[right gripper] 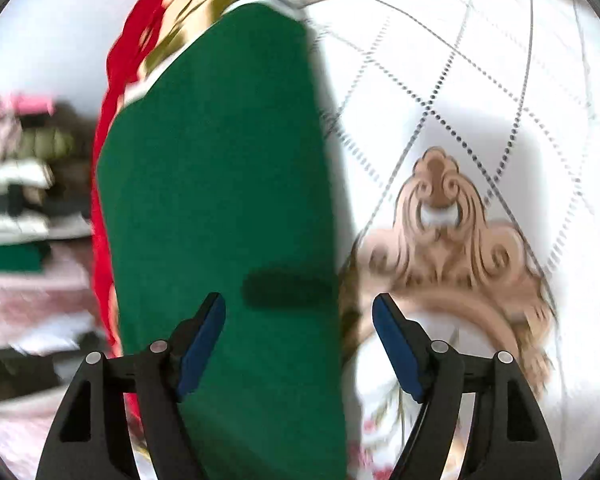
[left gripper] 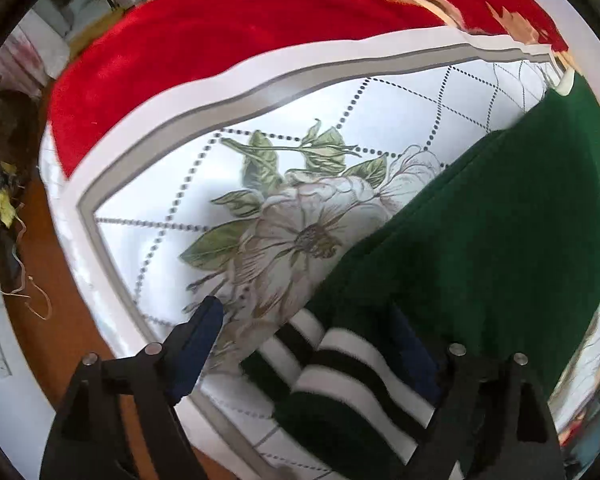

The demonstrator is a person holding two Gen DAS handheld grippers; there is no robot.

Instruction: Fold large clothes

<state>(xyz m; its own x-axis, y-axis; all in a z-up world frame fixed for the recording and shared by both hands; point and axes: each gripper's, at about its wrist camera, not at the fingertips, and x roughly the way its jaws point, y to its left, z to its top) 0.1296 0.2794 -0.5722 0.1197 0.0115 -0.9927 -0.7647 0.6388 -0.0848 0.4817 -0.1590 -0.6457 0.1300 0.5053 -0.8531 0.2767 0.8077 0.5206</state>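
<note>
At far left of the left wrist view: brown floor [left gripper: 60, 332] with scraps of litter, then the white bed edge.

Lower left, same view: left gripper [left gripper: 312, 344], jaws standing wide apart, nothing clamped. One blue pad [left gripper: 198, 344] sits over the printed sheet; the other is partly sunk behind the sweater's cloth.

Centre: quilted bedsheet [left gripper: 340, 128], white with dotted diamond lines and a large flower print [left gripper: 300, 232].

Upper band: red blanket [left gripper: 220, 28], bunched along the far side of the sheet.

Right half: green sweater [left gripper: 480, 232], dark knit, folded into a long strip that runs from the lower centre to the upper right. Its striped cuff or hem [left gripper: 352, 368], white and black bands, lies between the left jaws.

Right wrist view, far left: blurred pile of other clothes [right gripper: 20, 208]. Centre: the same sweater as a green band with the red blanket just beside it. Lower centre: right gripper [right gripper: 300, 340], jaws apart, empty, straddling the sweater's right edge. Right: scroll ornament [right gripper: 444, 240] printed on the sheet.

Step judged: taking hold of both ends for the next fold. Handling note: close on every layer at the striped end and at the opposite edge, lift evenly, and keep the strip flat.

Obstructions: red blanket crowds the far edge; otherwise the sheet beside the sweater is free.
</note>
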